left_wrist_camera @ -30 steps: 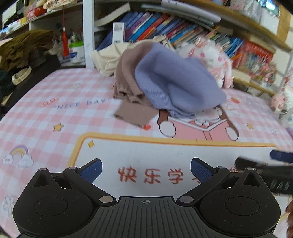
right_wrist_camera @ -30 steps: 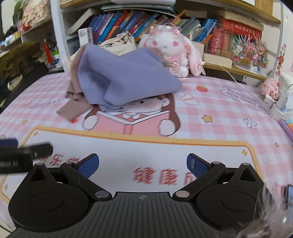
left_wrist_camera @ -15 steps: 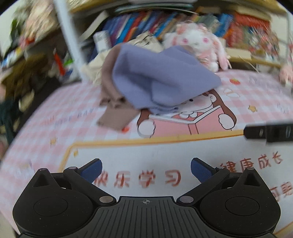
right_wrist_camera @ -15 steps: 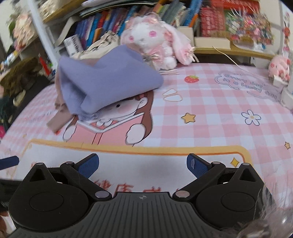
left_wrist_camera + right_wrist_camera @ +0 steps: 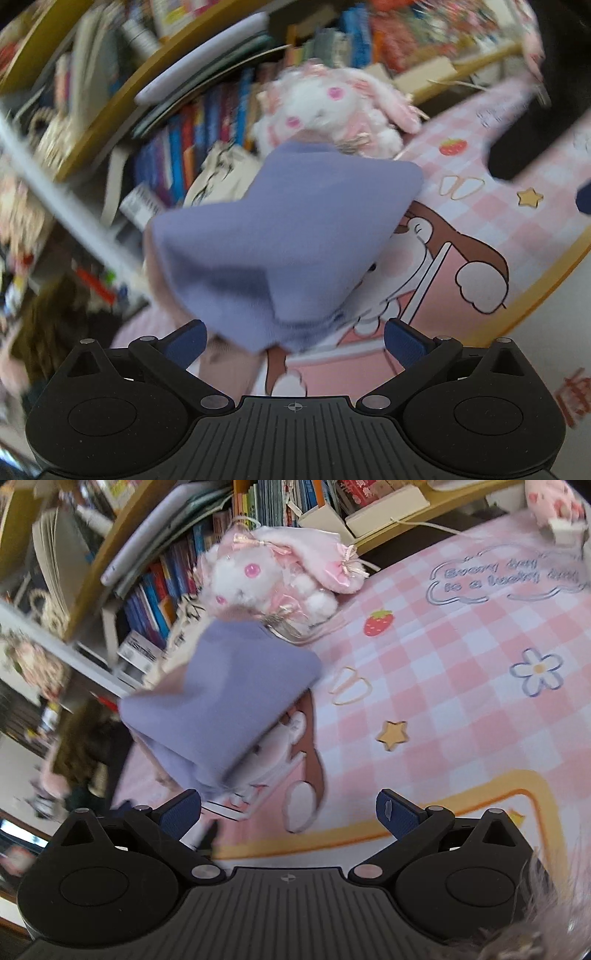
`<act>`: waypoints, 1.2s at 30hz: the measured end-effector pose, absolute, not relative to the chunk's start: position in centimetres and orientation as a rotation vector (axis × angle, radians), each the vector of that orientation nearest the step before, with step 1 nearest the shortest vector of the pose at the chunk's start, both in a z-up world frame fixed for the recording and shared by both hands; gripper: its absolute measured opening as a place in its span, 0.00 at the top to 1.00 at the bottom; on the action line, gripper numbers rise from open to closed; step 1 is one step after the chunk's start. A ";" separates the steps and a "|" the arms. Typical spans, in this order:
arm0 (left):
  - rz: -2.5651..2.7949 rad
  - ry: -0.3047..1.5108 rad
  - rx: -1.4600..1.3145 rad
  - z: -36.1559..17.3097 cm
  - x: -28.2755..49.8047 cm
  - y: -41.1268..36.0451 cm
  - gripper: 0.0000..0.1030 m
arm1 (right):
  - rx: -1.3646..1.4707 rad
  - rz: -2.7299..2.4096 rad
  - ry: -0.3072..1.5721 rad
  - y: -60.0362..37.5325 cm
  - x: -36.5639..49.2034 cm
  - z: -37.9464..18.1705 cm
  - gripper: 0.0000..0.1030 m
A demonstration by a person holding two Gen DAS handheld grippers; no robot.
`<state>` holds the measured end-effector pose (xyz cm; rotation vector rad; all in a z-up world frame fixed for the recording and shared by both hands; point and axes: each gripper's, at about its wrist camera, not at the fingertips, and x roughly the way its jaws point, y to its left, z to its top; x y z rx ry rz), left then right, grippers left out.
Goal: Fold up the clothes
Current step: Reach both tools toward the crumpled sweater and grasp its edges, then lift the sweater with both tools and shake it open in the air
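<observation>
Both grippers have closed in on the heap and rolled hard vs. a sec ago: lavender knit top [image 5: 280, 236] now sits at 12 o'clock just past the left gripper [image 5: 293, 338], mauve garment [image 5: 225, 363] under it. Right gripper [image 5: 288, 812] has it at 11. Both claws spread wide w/ nothing held, so pile's unfolded on the pink check mat [image 5: 461, 686], plush bunny [image 5: 266, 576] behind.
</observation>
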<state>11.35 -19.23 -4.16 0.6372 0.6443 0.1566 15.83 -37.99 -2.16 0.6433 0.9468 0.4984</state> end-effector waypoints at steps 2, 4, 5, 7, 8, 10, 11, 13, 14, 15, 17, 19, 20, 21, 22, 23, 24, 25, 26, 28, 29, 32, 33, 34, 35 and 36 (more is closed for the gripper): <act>0.146 0.623 0.708 -4.8 12.3 -20.1 0.00 | 0.695 0.509 0.955 -38.3 16.3 -2.1 0.02; 0.162 0.600 0.766 -5.4 13.3 -20.5 0.02 | 0.730 0.505 0.957 -38.4 16.5 -2.0 0.02; 0.171 0.588 0.794 -5.7 13.8 -20.7 0.04 | 0.746 0.505 0.957 -38.5 16.5 -1.9 0.02; 0.192 0.582 0.791 -6.0 14.9 -20.6 0.05 | 0.782 0.512 0.960 -38.8 16.6 -1.8 0.02; 0.207 0.576 0.787 -6.1 15.5 -20.5 0.06 | 0.805 0.518 0.964 -38.9 16.7 -1.9 0.02; 0.226 0.570 0.771 -6.1 16.2 -20.0 0.21 | 0.847 0.529 0.970 -38.9 16.9 -2.1 0.02; 0.223 0.578 0.755 -6.0 16.5 -19.6 0.49 | 0.867 0.536 0.973 -38.9 17.0 -2.2 0.02; 0.189 0.602 0.716 -5.4 16.5 -19.0 0.83 | 0.908 0.554 0.980 -38.8 17.0 -2.5 0.02; 0.176 0.604 0.680 -4.6 16.1 -18.6 0.83 | 0.927 0.559 0.986 -38.7 17.1 -2.7 0.02; 0.163 0.597 0.638 -3.6 15.6 -18.3 0.85 | 0.951 0.562 0.993 -38.5 17.1 -3.0 0.02; 0.130 0.571 0.565 -1.4 14.1 -18.0 0.87 | 1.005 0.567 1.004 -38.1 17.2 -3.7 0.02; 0.092 0.534 0.504 1.1 12.0 -18.0 0.87 | 1.086 0.575 1.011 -37.8 17.4 -4.5 0.02; 0.073 0.516 0.474 2.3 10.9 -18.0 0.87 | 1.128 0.578 1.014 -37.6 17.5 -4.9 0.02; 0.054 0.498 0.443 3.5 9.8 -18.0 0.87 | 1.170 0.582 1.017 -37.4 17.6 -5.3 0.02; 0.037 0.492 0.417 4.3 8.7 -18.0 0.87 | 1.212 0.586 1.022 -37.3 17.6 -5.6 0.02; 0.020 0.487 0.391 5.1 7.7 -18.0 0.87 | 1.256 0.590 1.028 -37.2 17.6 -6.1 0.02; 0.006 0.486 0.383 5.5 6.7 -18.1 0.87 | 1.293 0.589 1.035 -37.2 17.6 -6.4 0.02; 0.004 0.482 0.414 5.4 5.8 -18.4 0.87 | 1.318 0.584 1.039 -37.3 17.5 -6.6 0.04; 0.002 0.478 0.445 5.4 4.9 -18.8 0.87 | 1.343 0.578 1.043 -37.4 17.4 -6.8 0.08; 0.005 0.475 0.504 5.1 3.3 -19.3 0.87 | 1.381 0.570 1.046 -37.8 17.1 -7.1 0.54; 0.012 0.481 0.504 5.0 2.6 -19.3 0.87 | 1.377 0.579 1.038 -38.3 17.1 -6.8 0.81; -0.004 0.495 0.418 6.0 1.1 -18.7 0.87 | 1.345 0.647 0.984 -39.6 17.2 -5.2 0.90; -0.014 0.474 0.407 6.8 0.6 -18.8 0.88 | 1.326 0.683 0.922 -40.1 17.1 -3.5 0.90; -0.024 0.453 0.397 7.5 0.1 -18.9 0.88 | 1.306 0.718 0.859 -40.7 17.0 -1.8 0.90; -0.035 0.431 0.386 8.3 -0.4 -19.0 0.88 | 1.286 0.751 0.797 -41.2 17.0 0.0 0.90; -0.050 0.379 0.350 9.9 -1.0 -18.9 0.88 | 1.264 0.784 0.734 -41.7 16.9 1.7 0.90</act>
